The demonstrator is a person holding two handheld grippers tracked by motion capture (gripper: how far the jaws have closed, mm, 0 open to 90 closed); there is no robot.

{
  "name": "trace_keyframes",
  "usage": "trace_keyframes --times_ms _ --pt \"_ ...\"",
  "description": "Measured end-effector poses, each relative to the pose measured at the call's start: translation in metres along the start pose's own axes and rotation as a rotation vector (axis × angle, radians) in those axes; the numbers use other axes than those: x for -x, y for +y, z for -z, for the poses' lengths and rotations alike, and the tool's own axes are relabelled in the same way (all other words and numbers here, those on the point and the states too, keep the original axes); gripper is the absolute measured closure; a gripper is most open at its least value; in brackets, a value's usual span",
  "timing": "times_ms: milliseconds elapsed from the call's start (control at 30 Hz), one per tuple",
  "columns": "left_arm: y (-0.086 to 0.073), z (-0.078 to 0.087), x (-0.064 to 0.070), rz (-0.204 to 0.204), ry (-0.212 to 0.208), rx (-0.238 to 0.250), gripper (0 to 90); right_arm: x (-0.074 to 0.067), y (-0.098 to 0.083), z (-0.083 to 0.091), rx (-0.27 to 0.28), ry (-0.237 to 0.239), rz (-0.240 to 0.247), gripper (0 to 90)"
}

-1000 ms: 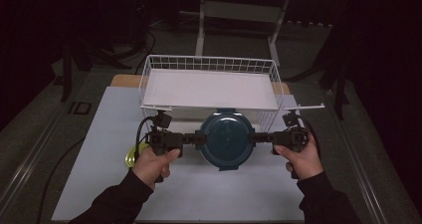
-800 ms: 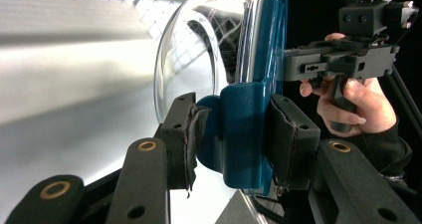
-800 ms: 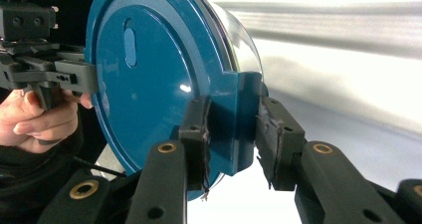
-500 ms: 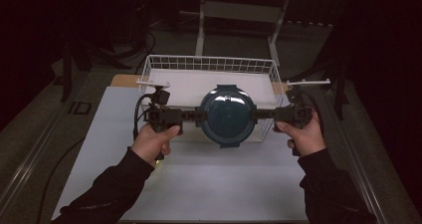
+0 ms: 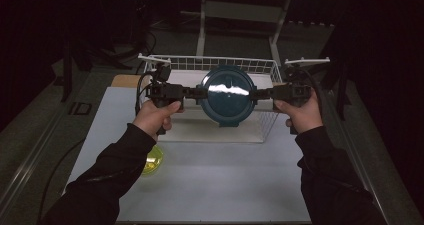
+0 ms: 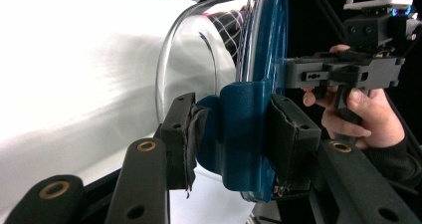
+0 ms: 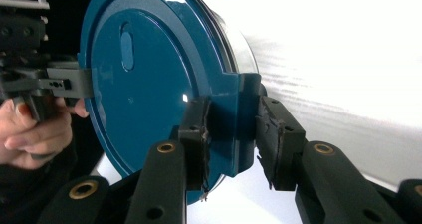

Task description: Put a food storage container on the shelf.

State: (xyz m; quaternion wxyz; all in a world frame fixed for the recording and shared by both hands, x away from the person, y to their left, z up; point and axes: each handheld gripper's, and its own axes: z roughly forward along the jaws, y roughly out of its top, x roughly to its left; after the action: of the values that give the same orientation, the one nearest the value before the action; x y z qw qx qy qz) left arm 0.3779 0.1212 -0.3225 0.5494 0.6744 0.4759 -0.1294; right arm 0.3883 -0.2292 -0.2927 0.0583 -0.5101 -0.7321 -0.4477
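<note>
A round glass container point(image 5: 227, 95) with a dark blue lid hangs tilted above the front of the white wire basket point(image 5: 220, 60), its lid facing the high camera. My left gripper point(image 5: 200, 92) is shut on the blue clasp at its left side, and my right gripper point(image 5: 257, 94) is shut on the clasp at its right. In the left gripper view the pads point(image 6: 181, 134) squeeze the blue clasp point(image 6: 244, 129), with the clear bowl point(image 6: 199, 59) beyond. The right gripper view has the blue lid point(image 7: 144, 84) side-on and the pads point(image 7: 196, 134) clamped on its clasp.
The basket stands at the back of the white table point(image 5: 215, 185), with a white liner inside. A small yellow-green object point(image 5: 152, 160) lies on the table under the left forearm. Dark floor and metal stand legs surround the table.
Both hands have raised the container off the table and carried it away from the person, over the basket's front. Both grips are unchanged.
</note>
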Motion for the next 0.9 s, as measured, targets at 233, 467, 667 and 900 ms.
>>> trace_keyframes --times_ms 233,467,667,900 --pt "0.01 -0.003 -0.015 0.053 -0.037 0.012 56.5 -0.002 0.014 -0.006 0.01 -0.045 -0.015 67.6" --pt "0.016 -0.008 -0.033 0.113 -0.083 0.013 55.2 0.005 0.021 -0.01 0.01 -0.023 -0.064 68.6" --pt "0.019 -0.014 -0.046 0.169 -0.1 -0.002 51.3 0.01 0.027 -0.016 0.009 -0.027 -0.088 66.6" --pt "0.024 -0.016 -0.045 0.134 -0.051 0.008 49.8 0.015 0.035 -0.023 0.01 -0.043 -0.095 65.9"
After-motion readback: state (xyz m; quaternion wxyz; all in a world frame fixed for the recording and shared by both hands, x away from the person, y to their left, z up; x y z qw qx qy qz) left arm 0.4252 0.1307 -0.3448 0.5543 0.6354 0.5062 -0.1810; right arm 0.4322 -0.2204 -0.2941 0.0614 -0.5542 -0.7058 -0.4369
